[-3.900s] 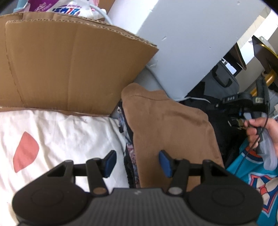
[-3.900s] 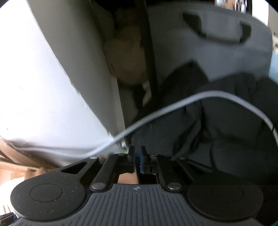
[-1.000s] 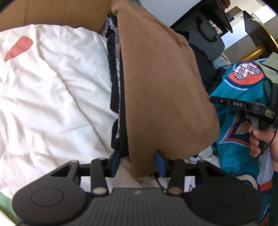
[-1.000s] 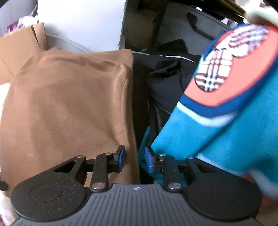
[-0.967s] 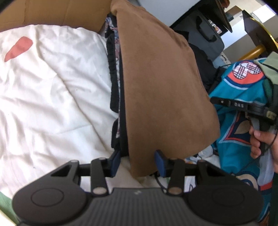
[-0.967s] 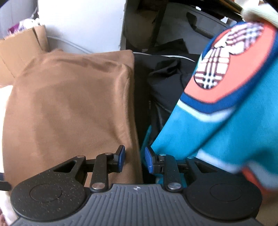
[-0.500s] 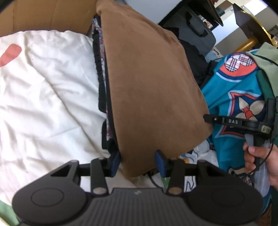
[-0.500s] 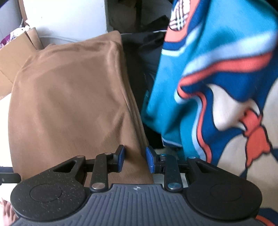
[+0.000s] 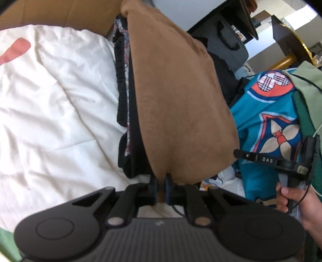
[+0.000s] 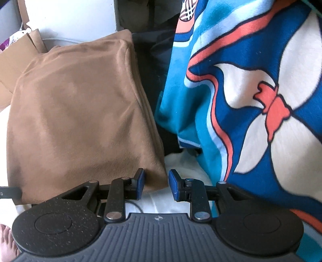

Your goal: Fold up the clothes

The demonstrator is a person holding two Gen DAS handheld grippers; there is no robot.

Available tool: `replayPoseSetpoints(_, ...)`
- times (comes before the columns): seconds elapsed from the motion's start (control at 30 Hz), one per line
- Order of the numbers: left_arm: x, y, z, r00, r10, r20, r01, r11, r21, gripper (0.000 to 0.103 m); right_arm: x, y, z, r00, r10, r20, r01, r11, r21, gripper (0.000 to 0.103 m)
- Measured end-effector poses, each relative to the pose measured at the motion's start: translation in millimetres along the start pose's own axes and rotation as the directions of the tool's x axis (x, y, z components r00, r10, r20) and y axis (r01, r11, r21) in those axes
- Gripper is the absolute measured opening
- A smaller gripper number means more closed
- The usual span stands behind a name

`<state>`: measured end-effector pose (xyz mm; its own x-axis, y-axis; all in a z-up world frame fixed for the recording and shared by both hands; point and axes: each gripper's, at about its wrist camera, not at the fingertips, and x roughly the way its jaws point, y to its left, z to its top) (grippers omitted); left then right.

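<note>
Risk: left hand-held gripper (image 9: 161, 188) has just closed on brown garment (image 9: 177, 100) edge; right hand-held gripper (image 10: 156, 186) open around its corner, thin pinch may slip.

Left wrist view: white bedding (image 9: 56, 112) across left half of frame lies bare, passable. Centre blocked by brown garment (image 9: 177, 100) on dark clothes pile (image 9: 128, 141). Cardboard (image 9: 60, 12) walls off upper left. Right side crowded: teal blanket (image 9: 267, 121), suitcase (image 9: 231, 46) upper right.
</note>
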<state>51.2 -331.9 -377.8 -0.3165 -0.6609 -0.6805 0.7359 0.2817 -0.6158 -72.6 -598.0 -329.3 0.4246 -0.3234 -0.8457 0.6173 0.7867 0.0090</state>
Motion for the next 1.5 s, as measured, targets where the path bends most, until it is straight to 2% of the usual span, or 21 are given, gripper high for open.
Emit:
replayPoseSetpoints(0.17,-9.0,-1.9,0.2,1.000,0.027,0.005,-0.027,1.000,0.016,0.007,-4.2,1.5,-1.9,1.000,0.022,-0.012,-0.022,1.000,0.019,0.034)
replayPoseSetpoints(0.33,-16.3,-6.9,8.6,0.996,0.081,-0.046,-0.082,0.996,-0.019,0.009,-17.4,6.5,-1.8,0.999,0.040,-0.018,-0.039,0.999,0.024,0.034)
replayPoseSetpoints(0.43,-28.4,-17.3,15.2,0.988,0.142,-0.068,-0.143,0.990,-0.008,0.013,-29.7,6.3,-2.8,0.997,0.067,-0.030,-0.066,0.997,0.046,0.035)
replayPoseSetpoints(0.5,-45.0,-23.9,17.1,0.984,0.173,-0.040,-0.174,0.985,-0.008,0.015,-37.1,7.6,-3.5,0.995,0.087,-0.041,-0.085,0.995,0.052,0.037)
replayPoseSetpoints(0.57,-62.8,-29.4,19.2,0.985,0.170,-0.012,-0.170,0.985,-0.018,0.029,-46.2,9.6,-3.6,0.994,0.104,-0.042,-0.102,0.993,0.057,0.048)
replayPoseSetpoints(0.63,-79.2,-35.2,21.9,0.978,0.208,0.000,-0.208,0.978,-0.003,0.053,-55.2,12.2,-2.4,0.991,0.126,-0.043,-0.123,0.990,0.065,0.053)
replayPoseSetpoints(0.7,-94.6,-40.1,25.3,0.967,0.253,0.009,-0.253,0.967,0.023,0.058,-66.2,16.0,1.3,0.988,0.146,-0.039,-0.144,0.988,0.063,0.057)
replayPoseSetpoints(0.77,-110.2,-41.5,31.0,0.958,0.286,0.000,-0.286,0.958,0.036,0.060,-77.7,19.5,5.3,0.986,0.165,-0.036,-0.163,0.985,0.061,0.068)
replayPoseSetpoints(0.87,-137.2,-46.2,36.1,0.943,0.332,0.000,-0.332,0.943,0.035,0.071,-97.7,20.4,14.4,0.978,0.204,-0.040,-0.200,0.976,0.081,0.079)
replayPoseSetpoints(1.0,-175.4,-55.2,47.0,0.928,0.371,0.041,-0.372,0.927,0.036,0.082,-126.7,20.0,26.7,0.973,0.228,-0.031,-0.225,0.971,0.079,0.085)
replayPoseSetpoints(1.2,-212.3,-81.4,69.6,0.912,0.407,0.052,-0.410,0.910,0.056,0.086,-160.6,14.0,44.3,0.970,0.240,-0.032,-0.236,0.966,0.106,0.094)
replayPoseSetpoints(1.33,-238.6,-104.4,89.9,0.908,0.414,0.061,-0.418,0.901,0.113,0.086,-169.6,8.4,51.0,0.970,0.236,-0.059,-0.227,0.966,0.127,0.094)
replayPoseSetpoints(1.5,-274.8,-129.3,111.2,0.889,0.454,0.061,-0.458,0.877,0.147,0.090,-182.3,1.0,55.7,0.962,0.257,-0.089,-0.239,0.955,0.177,0.094)
